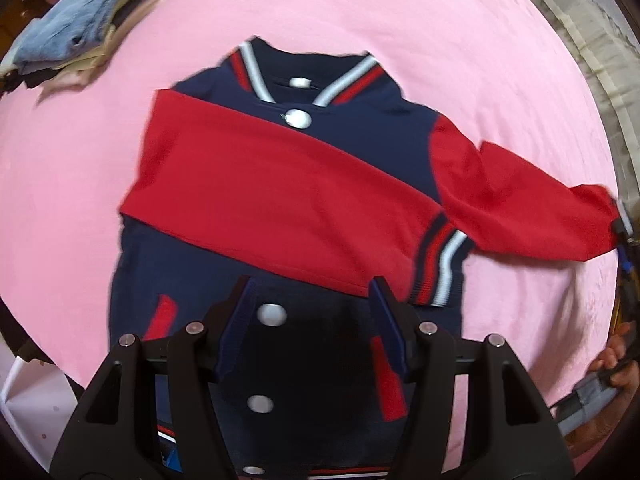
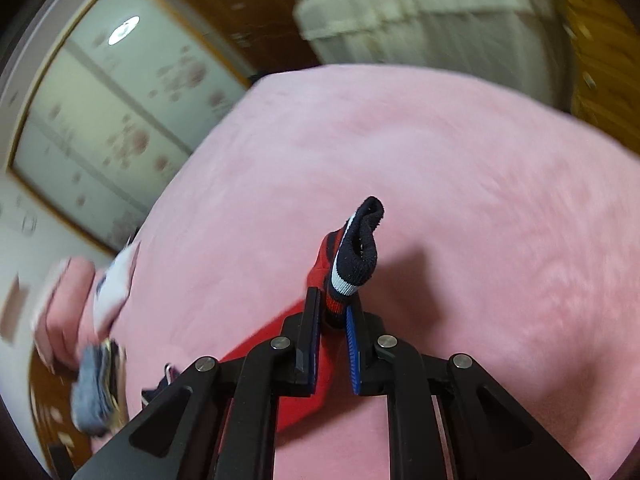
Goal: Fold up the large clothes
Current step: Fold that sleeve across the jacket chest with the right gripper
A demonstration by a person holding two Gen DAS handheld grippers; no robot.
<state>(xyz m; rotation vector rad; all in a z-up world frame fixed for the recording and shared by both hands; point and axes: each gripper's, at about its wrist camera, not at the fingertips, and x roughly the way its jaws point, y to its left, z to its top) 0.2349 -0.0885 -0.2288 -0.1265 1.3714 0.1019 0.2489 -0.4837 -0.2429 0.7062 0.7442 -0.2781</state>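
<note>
Just jacket on pink bedspread

We see jacket: matt knit cloth, ribbed cuff, glossy smooth snap buttons. Bed cover: pink plush cloth, soft nap. Left gripper and right gripper: matt black plastic, shiny metal pins, ridged blue pads. Folded stack at bed's far-left corner: faded denim on top. Wardrobe door glossy.
</note>
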